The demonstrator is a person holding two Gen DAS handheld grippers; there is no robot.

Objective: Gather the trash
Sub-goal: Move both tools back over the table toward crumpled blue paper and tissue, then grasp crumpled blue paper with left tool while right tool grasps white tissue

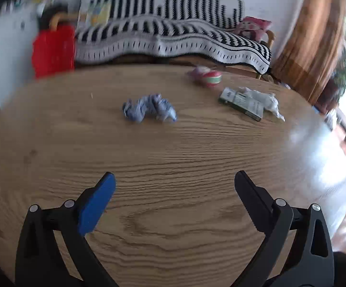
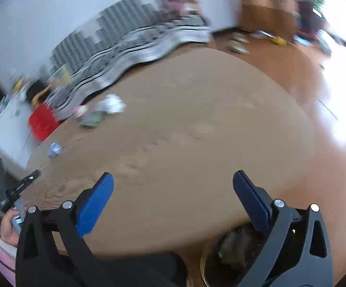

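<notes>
In the left wrist view my left gripper [image 1: 174,179] is open and empty above the round wooden table [image 1: 149,191]. Ahead of it lies a crumpled blue-grey wad [image 1: 149,107]. Further right are a green carton [image 1: 242,101], a crumpled white wrapper [image 1: 266,99] and a red-and-green ball-like piece [image 1: 210,76]. In the right wrist view my right gripper [image 2: 173,179] is open and empty over the table's near edge. The blue wad [image 2: 54,149], green carton [image 2: 92,119], white wrapper [image 2: 112,104] and ball-like piece [image 2: 80,111] lie far left. A dark bin [image 2: 232,253] with trash sits below the gripper.
A sofa with a black-and-white striped blanket [image 1: 173,35] stands behind the table. A red container [image 1: 53,50] stands beside it on the left. Brown curtains [image 1: 311,35] hang at the right. The left gripper's tip [image 2: 22,184] and the hand holding it show at the right view's left edge.
</notes>
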